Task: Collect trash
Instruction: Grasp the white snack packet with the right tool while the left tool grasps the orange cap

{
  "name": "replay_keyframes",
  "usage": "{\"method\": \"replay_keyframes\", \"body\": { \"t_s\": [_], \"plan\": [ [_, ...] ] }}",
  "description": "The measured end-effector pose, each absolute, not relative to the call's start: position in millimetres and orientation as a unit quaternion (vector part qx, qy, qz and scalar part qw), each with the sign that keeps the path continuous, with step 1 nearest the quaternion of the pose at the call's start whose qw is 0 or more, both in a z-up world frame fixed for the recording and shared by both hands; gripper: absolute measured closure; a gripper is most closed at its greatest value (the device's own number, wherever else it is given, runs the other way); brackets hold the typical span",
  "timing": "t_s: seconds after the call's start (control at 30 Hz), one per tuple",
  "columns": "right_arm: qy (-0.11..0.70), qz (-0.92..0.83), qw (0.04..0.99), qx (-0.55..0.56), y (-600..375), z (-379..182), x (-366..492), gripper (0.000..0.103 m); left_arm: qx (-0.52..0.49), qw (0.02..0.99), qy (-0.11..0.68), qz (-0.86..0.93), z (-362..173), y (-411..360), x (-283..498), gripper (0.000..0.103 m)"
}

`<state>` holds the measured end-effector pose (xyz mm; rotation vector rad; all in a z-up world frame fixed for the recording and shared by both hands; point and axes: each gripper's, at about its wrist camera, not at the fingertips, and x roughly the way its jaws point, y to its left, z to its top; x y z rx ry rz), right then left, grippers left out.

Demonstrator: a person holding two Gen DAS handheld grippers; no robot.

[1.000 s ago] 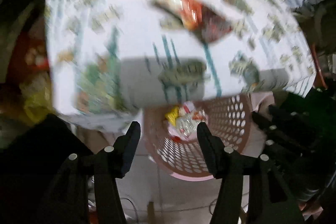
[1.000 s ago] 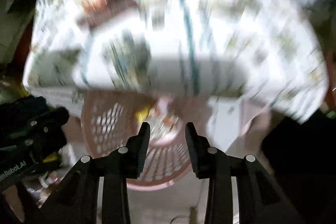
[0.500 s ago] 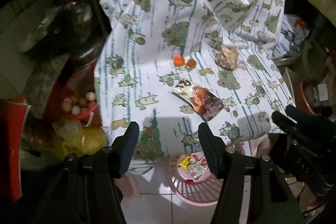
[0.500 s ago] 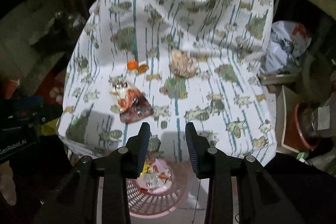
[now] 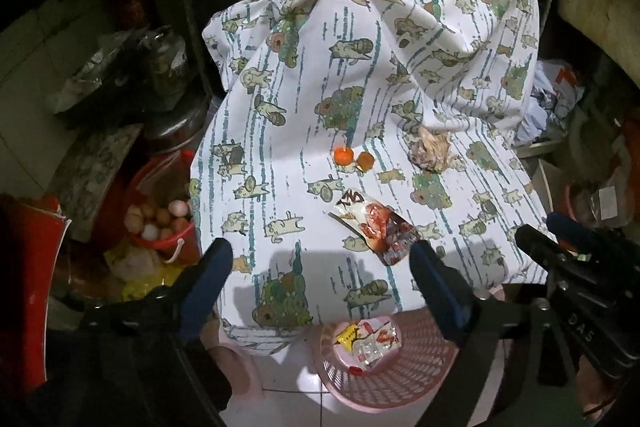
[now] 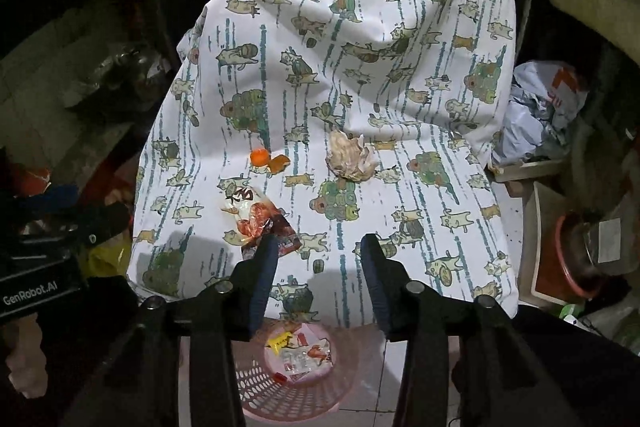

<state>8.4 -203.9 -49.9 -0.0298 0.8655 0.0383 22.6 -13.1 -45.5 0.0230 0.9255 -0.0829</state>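
Both grippers have risen and tipped upward from close over the basket (image 5: 384, 379): a second ago it filled the lower frame under a blurred cloth (image 5: 360, 99), and now it sits small at the bottom edge with the whole cloth-covered tabletop in sharp view. The left gripper (image 5: 320, 267) has its jaws opening, far wider than before, with nothing between them. The right gripper (image 6: 318, 259) is also opening, a little wider than before, and empty.
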Motion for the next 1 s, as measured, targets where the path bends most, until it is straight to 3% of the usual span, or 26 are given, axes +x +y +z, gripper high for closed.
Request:
{"method": "replay_keyframes", "body": {
  "t_s": [0.13,0.2,0.3,0.57,0.67,1.0],
  "plan": [
    [0.423,0.020,0.906,-0.015,-203,-54,13,0.042,0.010,0.893,0.449,-0.030,-51,-12,29,0.011],
    [0.421,0.024,0.906,-0.014,-204,-56,15,0.027,0.005,0.890,0.455,-0.027,-54,-9,33,0.010],
    [0.418,0.030,0.908,-0.008,-206,-59,19,0.017,-0.003,0.888,0.459,-0.015,-58,-4,38,0.011],
    [0.464,0.067,0.883,-0.022,-200,-79,60,0.017,-0.036,0.896,0.443,0.007,-60,13,52,0.010],
    [0.488,0.094,0.866,-0.050,-187,-94,82,0.017,-0.037,0.897,0.440,0.024,-60,19,55,0.002],
    [0.573,0.166,0.792,-0.126,-126,-175,139,0.017,-0.041,0.894,0.443,0.043,-59,33,66,0.001]
  ]
}}
